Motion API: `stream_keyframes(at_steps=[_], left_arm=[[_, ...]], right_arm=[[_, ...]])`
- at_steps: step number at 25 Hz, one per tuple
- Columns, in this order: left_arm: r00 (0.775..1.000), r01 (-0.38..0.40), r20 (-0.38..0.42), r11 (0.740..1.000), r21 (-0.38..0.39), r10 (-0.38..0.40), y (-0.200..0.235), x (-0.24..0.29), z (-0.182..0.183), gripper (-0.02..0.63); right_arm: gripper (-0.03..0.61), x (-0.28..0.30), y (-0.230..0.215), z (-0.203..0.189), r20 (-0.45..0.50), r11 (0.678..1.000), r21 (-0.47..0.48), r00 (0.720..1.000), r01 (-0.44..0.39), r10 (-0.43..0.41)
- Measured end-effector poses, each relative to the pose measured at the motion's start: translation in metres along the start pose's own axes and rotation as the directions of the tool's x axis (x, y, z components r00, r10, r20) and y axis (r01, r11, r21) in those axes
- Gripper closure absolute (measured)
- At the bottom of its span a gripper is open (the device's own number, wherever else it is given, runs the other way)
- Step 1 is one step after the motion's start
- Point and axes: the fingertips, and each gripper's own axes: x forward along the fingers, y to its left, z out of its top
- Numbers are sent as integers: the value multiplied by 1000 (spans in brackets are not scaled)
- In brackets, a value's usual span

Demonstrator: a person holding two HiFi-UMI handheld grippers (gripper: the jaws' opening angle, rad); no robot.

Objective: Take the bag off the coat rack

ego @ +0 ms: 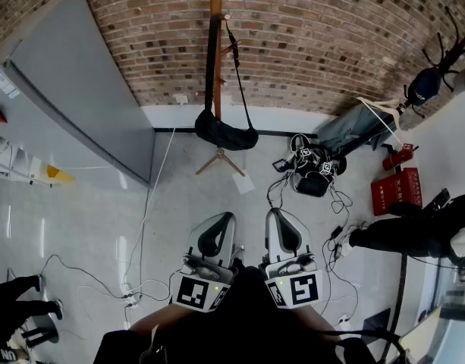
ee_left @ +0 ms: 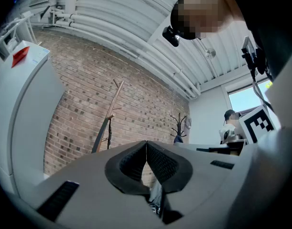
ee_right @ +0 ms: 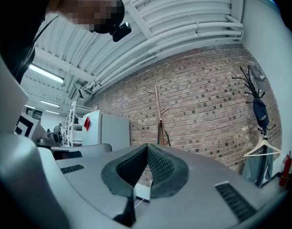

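A black bag [ego: 226,134] hangs by its long strap [ego: 212,63] from a wooden coat rack [ego: 216,21] against the brick wall, near the floor. Both grippers are held low and close to my body, well short of the rack. My left gripper [ego: 215,230] is shut, its jaw tips meeting with nothing between them. My right gripper [ego: 282,227] is shut and empty too. The rack [ee_left: 115,99] and the strap [ee_left: 101,134] show above the left jaws [ee_left: 146,143]. The rack [ee_right: 158,114] also rises behind the right jaws [ee_right: 147,146].
A grey cabinet [ego: 73,89] stands left of the rack. Cables [ego: 145,226] trail over the floor. A heap of black gear [ego: 313,169] and a red box [ego: 395,190] lie at the right. A second black coat stand [ego: 438,67] stands far right. A person's legs [ego: 403,232] reach in.
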Motion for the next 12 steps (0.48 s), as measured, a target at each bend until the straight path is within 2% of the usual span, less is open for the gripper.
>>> stream_keyframes(at_steps=[12], left_arm=[[1000, -22, 9, 999, 23, 22, 2, 2, 4, 595]], right_arm=[[560, 4, 0, 1, 2, 1000, 7, 1000, -19, 19]])
